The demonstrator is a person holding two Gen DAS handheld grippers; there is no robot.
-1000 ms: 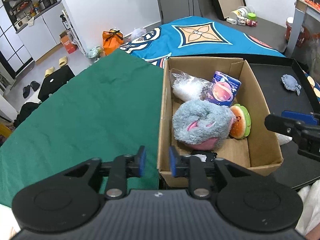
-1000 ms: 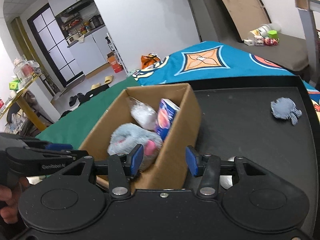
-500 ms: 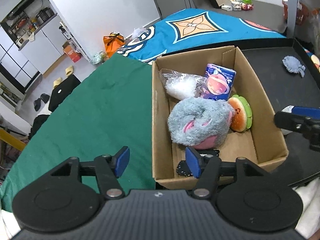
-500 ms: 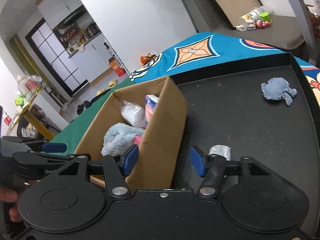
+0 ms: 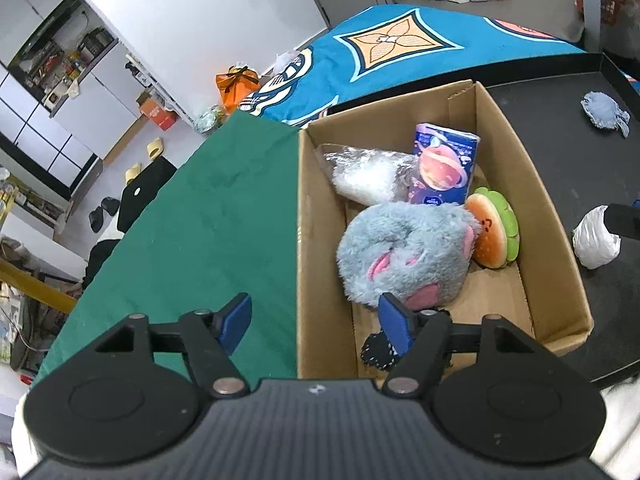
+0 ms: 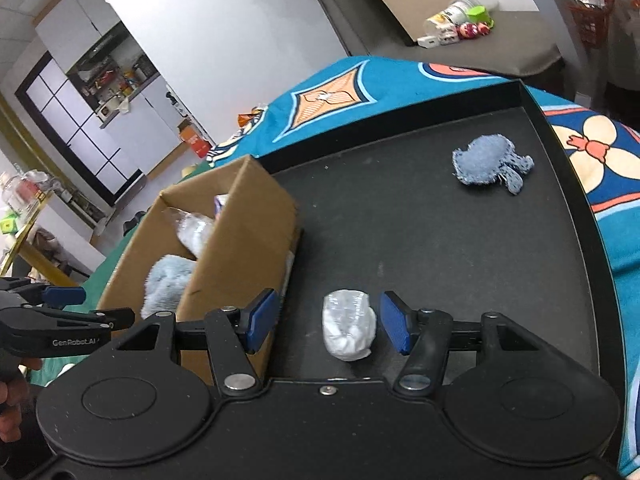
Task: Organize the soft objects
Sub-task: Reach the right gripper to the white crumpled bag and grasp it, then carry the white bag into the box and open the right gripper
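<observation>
A cardboard box (image 5: 308,240) holds a grey-and-pink plush (image 5: 404,252), a burger plush (image 5: 494,232), a clear bag of white stuffing (image 5: 366,174), a planet-print pack (image 5: 444,170) and a small black item (image 5: 376,350). My left gripper (image 5: 314,324) is open and empty, straddling the box's near left wall. My right gripper (image 6: 328,322) is open over the black tray (image 6: 460,240), with a small white wrapped bundle (image 6: 349,330) lying between its fingers, nearer the right one. A blue denim plush (image 6: 490,162) lies at the tray's far right.
The box (image 6: 240,248) stands at the tray's left edge, next to a green cloth (image 5: 208,220). A blue patterned blanket (image 6: 360,92) lies beyond the tray. Bottles and toys (image 6: 460,26) sit on a far grey surface. The left gripper (image 6: 60,320) shows at the left.
My left gripper has opened wide over the box's near left wall. My right gripper has opened wider and moved right from the box, bringing the white bundle between its fingers.
</observation>
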